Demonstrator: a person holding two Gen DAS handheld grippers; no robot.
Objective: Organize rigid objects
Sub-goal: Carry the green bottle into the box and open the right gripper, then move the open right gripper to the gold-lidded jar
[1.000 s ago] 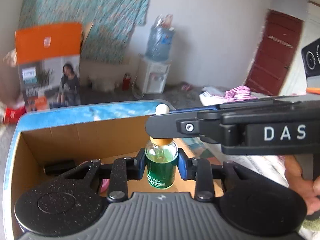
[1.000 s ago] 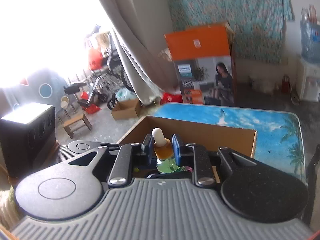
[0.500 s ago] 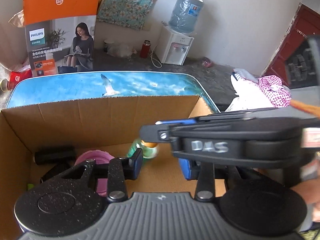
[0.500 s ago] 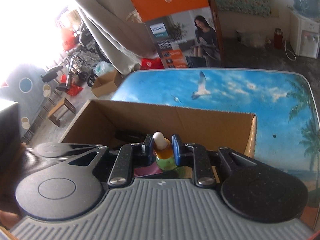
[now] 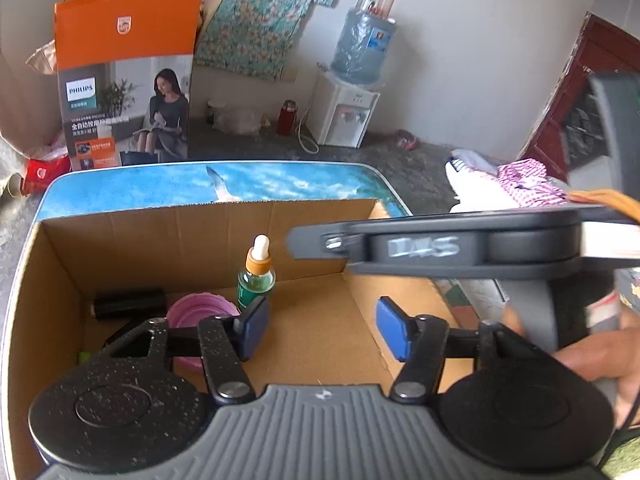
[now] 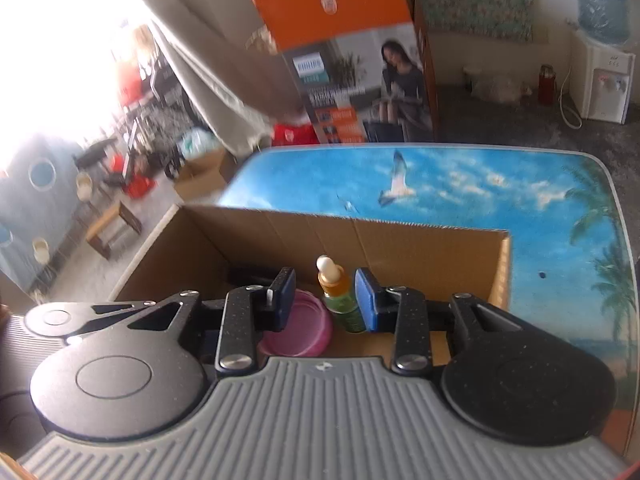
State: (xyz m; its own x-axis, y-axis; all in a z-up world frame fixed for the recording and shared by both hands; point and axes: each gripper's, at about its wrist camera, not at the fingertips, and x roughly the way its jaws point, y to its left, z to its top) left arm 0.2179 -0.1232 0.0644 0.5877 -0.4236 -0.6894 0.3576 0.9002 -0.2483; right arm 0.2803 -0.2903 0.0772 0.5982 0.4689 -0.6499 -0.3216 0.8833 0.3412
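Note:
A green dropper bottle (image 5: 256,280) with an orange collar and white bulb stands upright on the floor of an open cardboard box (image 5: 200,224). My left gripper (image 5: 322,330) is open and empty above the box, right of the bottle. In the right wrist view my right gripper (image 6: 325,300) is open, and the bottle (image 6: 340,300) stands free between its blue pads. A pink round lid (image 5: 200,312) and a black cylinder (image 5: 130,303) lie beside the bottle. The right gripper's body (image 5: 440,246) crosses the left wrist view.
The box sits on a table with a blue sky-and-seagull print (image 6: 460,188). An orange Philips carton (image 5: 124,76) stands behind the table. A water dispenser (image 5: 352,92) is by the far wall. Clothes (image 5: 512,188) lie at the right.
The bottle went from both grippers' hold down into the box. The left gripper opened first, then the right gripper opened and let the bottle stand on the box floor.

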